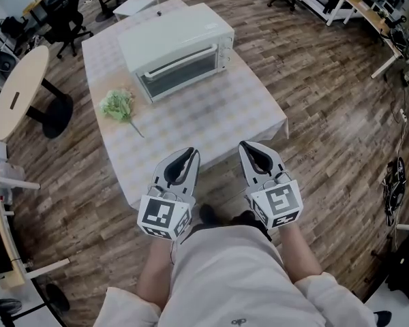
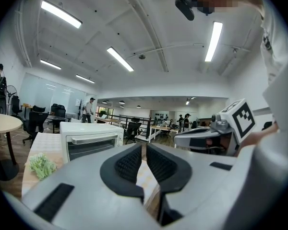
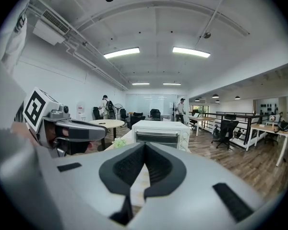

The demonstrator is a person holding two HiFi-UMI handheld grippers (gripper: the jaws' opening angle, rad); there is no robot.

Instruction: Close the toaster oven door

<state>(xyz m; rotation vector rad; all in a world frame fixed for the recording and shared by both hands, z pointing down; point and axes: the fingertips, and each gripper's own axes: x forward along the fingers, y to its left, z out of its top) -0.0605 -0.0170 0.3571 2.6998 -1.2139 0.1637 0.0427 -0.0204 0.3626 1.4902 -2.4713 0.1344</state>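
Open-plan office, wood floor: the oven sits at the checked tabletop's far edge, door shut, with greens near the left edge. The left hand-held gripper and right hand-held gripper hover at the near edge, jaws pressed together, empty.
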